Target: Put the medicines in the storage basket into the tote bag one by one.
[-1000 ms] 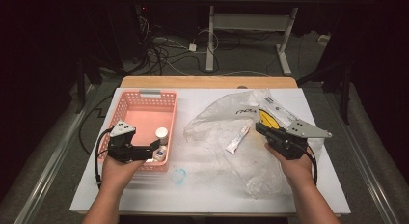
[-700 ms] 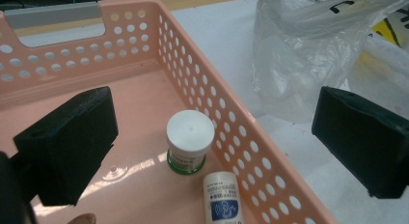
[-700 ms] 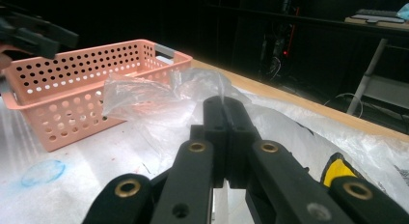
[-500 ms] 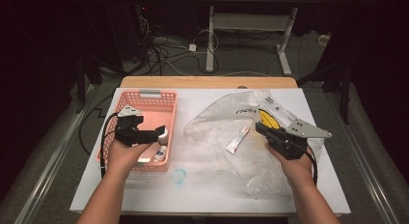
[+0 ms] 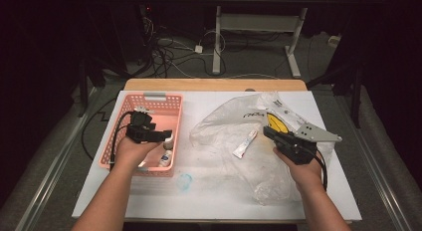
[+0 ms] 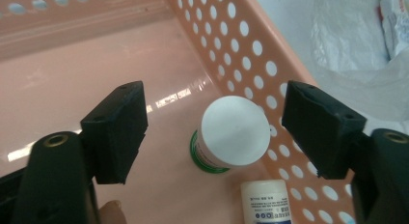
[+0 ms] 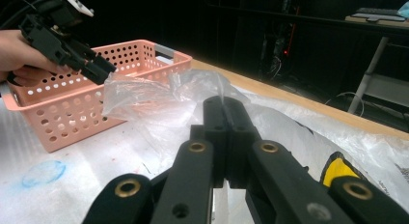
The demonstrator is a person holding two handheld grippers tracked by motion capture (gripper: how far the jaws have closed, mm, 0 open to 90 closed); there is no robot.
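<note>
My left gripper hangs over the near right part of the pink perforated basket. Its jaws have just been closing and stand open. Below them, in the left gripper view, a white-capped jar stands upright on the basket floor, untouched by the pads. A second white bottle lies beside it. My right gripper is shut on a fold of the clear plastic bag, which peaks at the fingertips. The left gripper also appears far off above the basket.
A small white tube lies on the bag. A yellow-marked packet sits inside it near my right gripper. A blue mark is on the white table in front of the basket. Cables and table legs lie beyond the far edge.
My left gripper has moved away from the near rim, farther over the basket, and its jaws have narrowed. The right gripper and bag have stayed still.
</note>
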